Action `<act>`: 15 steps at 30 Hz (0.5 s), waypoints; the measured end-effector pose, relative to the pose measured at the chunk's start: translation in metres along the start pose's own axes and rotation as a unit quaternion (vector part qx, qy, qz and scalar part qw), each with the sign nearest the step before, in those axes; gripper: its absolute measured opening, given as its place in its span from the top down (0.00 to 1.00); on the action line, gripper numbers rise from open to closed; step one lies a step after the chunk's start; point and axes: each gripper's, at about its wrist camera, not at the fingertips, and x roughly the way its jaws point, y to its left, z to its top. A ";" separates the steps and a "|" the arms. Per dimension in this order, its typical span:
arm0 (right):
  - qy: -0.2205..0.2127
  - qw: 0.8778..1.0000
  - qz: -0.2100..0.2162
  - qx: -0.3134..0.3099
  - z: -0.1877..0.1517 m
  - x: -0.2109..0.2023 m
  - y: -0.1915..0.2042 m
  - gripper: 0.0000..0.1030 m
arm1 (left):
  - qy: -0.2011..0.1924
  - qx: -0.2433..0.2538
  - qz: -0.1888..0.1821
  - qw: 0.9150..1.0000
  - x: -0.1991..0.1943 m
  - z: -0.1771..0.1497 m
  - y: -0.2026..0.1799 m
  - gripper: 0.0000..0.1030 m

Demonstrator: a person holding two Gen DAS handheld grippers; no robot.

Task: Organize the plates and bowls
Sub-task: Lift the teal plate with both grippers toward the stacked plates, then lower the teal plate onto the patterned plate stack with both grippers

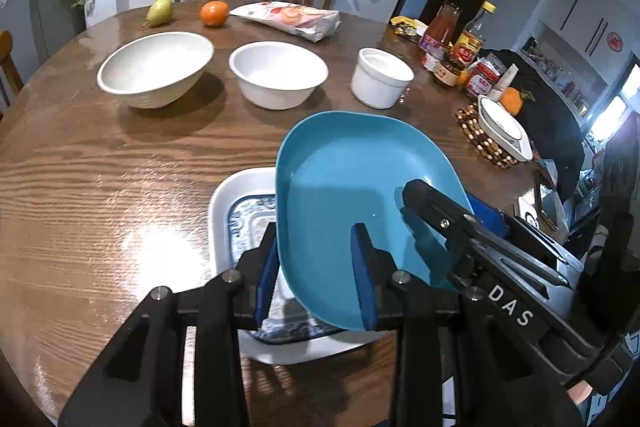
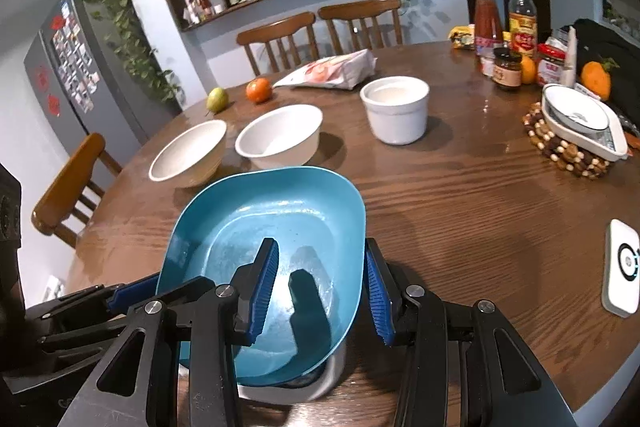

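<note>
A blue rounded-square plate [image 1: 352,167] [image 2: 280,203] hangs tilted just above a white rectangular plate with a blue pattern [image 1: 236,199] [image 2: 332,375]. My left gripper [image 1: 316,279] is shut on the blue plate's left rim, one finger under it and one inside. My right gripper [image 2: 320,295] is shut on the opposite rim and also reaches into the left wrist view as the right gripper [image 1: 440,203]. Farther back stand two white bowls [image 1: 156,67] [image 1: 278,71] and a white straight-sided cup [image 1: 380,75], seen again as the bowls [image 2: 188,151] [image 2: 280,135] and the cup [image 2: 396,107].
A pear [image 1: 160,11], an orange [image 1: 215,13] and a snack bag [image 1: 292,19] lie at the round wooden table's far side. Bottles and jars [image 2: 516,39] crowd the right. A white dish [image 2: 580,119] rests on a beaded trivet. A white device [image 2: 622,267] lies near the right edge. Chairs ring the table.
</note>
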 end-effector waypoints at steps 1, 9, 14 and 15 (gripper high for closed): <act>0.003 1.000 0.002 -0.001 -0.001 0.002 0.002 0.56 | 0.001 -0.002 0.001 1.000 0.000 -0.001 0.003 0.69; 0.018 1.000 0.006 -0.010 -0.008 0.011 0.015 0.56 | 0.009 -0.015 0.008 1.000 -0.002 -0.008 0.019 0.69; 0.029 0.999 0.009 -0.012 -0.012 0.016 0.020 0.56 | 0.012 -0.019 0.013 1.000 -0.001 -0.012 0.025 0.69; 0.031 0.999 0.009 -0.012 -0.013 0.017 0.021 0.56 | 0.014 -0.020 0.014 1.000 -0.001 -0.013 0.027 0.69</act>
